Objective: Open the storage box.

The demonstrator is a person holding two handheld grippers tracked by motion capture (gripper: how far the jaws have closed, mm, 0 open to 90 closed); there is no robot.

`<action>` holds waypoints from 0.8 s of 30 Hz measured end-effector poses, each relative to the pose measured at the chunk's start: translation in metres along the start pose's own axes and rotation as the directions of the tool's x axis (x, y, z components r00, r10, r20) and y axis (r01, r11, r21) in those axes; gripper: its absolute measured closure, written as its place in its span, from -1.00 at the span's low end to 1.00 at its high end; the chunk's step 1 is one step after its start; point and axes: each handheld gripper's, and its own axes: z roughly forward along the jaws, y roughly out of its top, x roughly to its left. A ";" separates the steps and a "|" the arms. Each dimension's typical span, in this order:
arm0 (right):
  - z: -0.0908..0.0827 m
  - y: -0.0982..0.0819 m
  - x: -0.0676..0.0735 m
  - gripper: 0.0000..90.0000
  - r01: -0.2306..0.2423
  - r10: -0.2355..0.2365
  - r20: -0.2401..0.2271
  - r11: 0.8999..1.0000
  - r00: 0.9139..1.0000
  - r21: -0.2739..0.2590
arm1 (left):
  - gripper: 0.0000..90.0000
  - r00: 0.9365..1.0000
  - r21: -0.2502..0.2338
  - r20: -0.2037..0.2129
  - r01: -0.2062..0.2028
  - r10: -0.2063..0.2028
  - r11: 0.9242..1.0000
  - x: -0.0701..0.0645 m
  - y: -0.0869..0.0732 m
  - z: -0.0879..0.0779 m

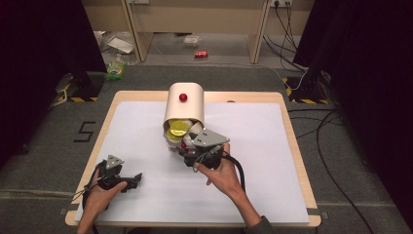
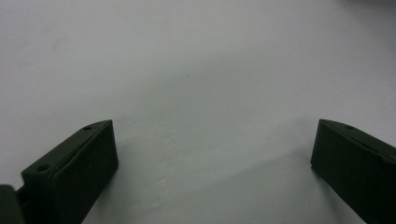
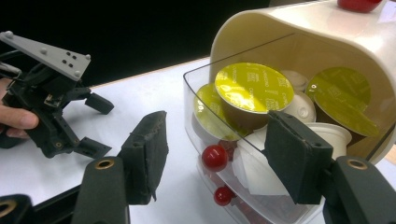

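A white-topped table [image 1: 146,122] carries a cream capsule dispenser [image 1: 184,105] at its far middle, its clear drawer [image 3: 196,93] pulled out toward the person and piled with yellow-lidded coffee capsules [image 3: 252,86]. Right gripper [image 3: 219,149] sits at the drawer front, jaws spread, grasping nothing. Left gripper [image 1: 134,181], well apart from the dispenser toward the near left, rests with jaws released

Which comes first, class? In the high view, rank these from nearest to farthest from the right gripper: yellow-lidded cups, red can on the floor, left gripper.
1. Yellow-lidded cups, just beyond the right gripper.
2. Left gripper, front left of table.
3. Red can, on the floor beyond.
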 end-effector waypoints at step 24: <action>-0.017 -0.008 0.016 -0.09 0.022 -0.021 -0.043 1.000 0.999 0.023 | -1.00 1.000 0.000 0.000 0.000 0.000 1.000 0.000 0.000 0.000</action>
